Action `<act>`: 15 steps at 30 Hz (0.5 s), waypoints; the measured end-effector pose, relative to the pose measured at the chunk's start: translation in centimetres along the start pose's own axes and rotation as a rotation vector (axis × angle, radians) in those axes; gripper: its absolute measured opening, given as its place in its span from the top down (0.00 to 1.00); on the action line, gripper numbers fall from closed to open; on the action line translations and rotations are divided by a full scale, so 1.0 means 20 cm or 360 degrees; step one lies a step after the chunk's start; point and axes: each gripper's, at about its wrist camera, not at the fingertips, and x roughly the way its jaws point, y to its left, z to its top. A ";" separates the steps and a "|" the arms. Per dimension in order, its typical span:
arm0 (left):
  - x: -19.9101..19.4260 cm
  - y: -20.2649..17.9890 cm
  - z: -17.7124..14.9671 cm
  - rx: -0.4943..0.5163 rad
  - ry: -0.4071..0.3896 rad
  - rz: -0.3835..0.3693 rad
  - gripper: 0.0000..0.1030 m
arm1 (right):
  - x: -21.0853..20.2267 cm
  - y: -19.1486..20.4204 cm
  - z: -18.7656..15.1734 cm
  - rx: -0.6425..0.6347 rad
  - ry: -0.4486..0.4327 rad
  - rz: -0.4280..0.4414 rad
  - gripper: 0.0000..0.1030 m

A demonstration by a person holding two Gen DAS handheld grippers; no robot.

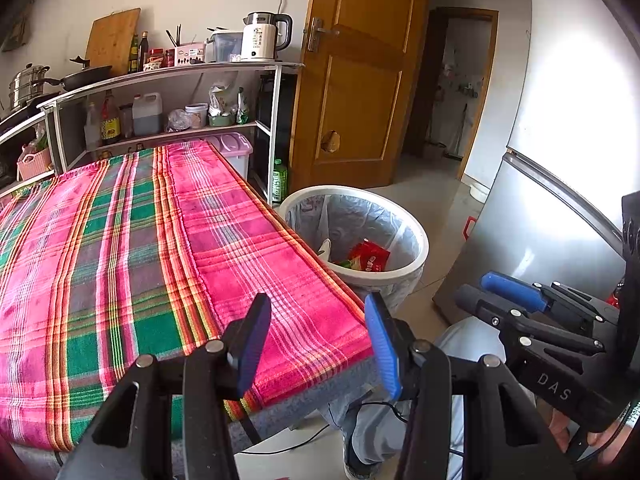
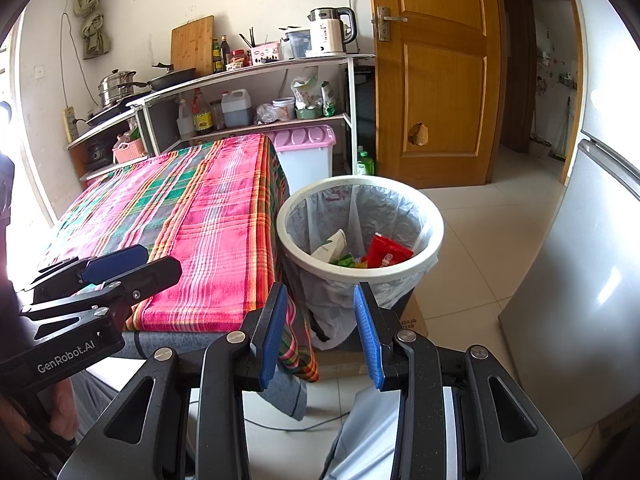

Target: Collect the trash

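Note:
A white trash bin (image 1: 416,236) (image 2: 436,240) with a clear plastic liner stands on the floor at the table's right side. Inside lie a red wrapper (image 1: 370,258) (image 2: 386,252), a white carton (image 2: 332,246) and green scraps. The table's plaid cloth (image 1: 140,240) (image 2: 208,220) has no trash showing on it. My left gripper (image 1: 320,340) (image 2: 160,261) hovers over the table's near right corner, open, with nothing between its blue pads. My right gripper (image 2: 320,328) (image 1: 474,288) is held in front of the bin, open with a narrower gap and nothing in it.
A silver fridge (image 2: 592,280) stands close on the right. A wooden door (image 2: 436,80) is behind the bin. Shelves (image 2: 256,68) with a kettle, pots and bottles line the back wall. A pink-lidded box (image 2: 304,140) and a green bottle (image 2: 365,166) sit beside them. A person's leg (image 1: 400,420) and a cable are below.

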 end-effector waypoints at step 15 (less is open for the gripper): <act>0.02 0.00 -0.01 0.0000 0.0025 0.0001 0.51 | 0.00 0.00 0.00 0.0000 0.0001 0.0000 0.65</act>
